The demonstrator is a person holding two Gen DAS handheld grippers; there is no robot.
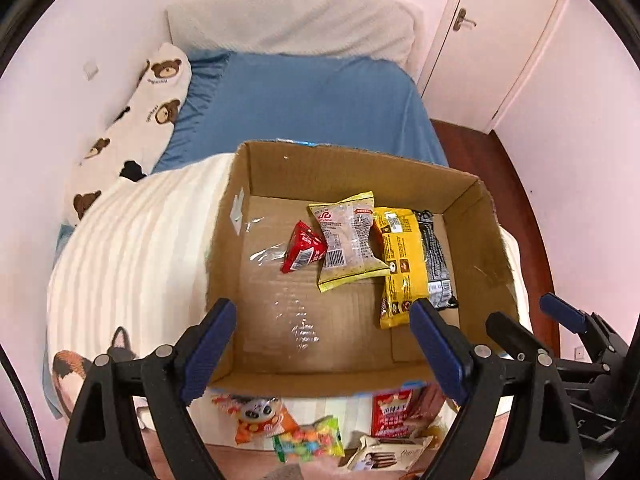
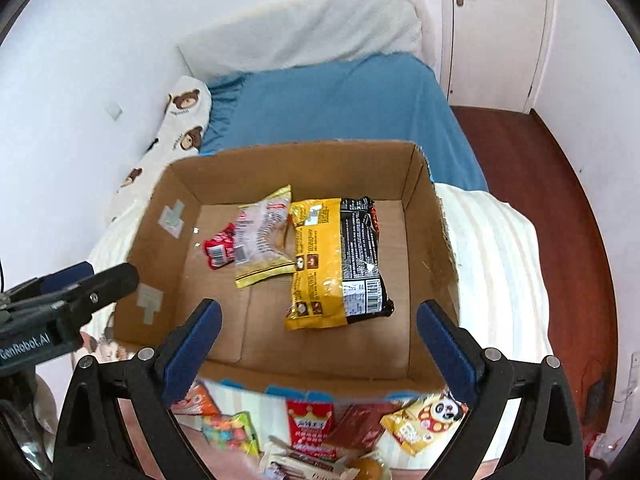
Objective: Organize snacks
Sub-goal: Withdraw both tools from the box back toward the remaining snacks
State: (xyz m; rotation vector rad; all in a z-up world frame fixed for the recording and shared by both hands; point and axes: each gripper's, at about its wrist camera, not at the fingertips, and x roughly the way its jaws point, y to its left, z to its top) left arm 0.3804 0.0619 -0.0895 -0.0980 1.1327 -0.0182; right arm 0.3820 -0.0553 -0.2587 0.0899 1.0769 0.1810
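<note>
Left gripper (image 1: pixel 322 322) and right gripper (image 2: pixel 318 322) are hovering wide open, empty, over cardboard box (image 1: pixel 468 196) containing yellow snack packet (image 1: pixel 400 264) at frame centre.

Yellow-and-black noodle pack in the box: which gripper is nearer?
Right. The right gripper sits just short of the noodle pack; the left gripper hangs farther left over bare cardboard box floor.

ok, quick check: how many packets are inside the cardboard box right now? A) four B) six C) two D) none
A: the cardboard box holds four: a small red packet, a clear packet with yellow edges, a yellow packet and a black packet. The other snacks lie outside, in front of the box, and both grippers, left and right, are open and hold nothing.
</note>
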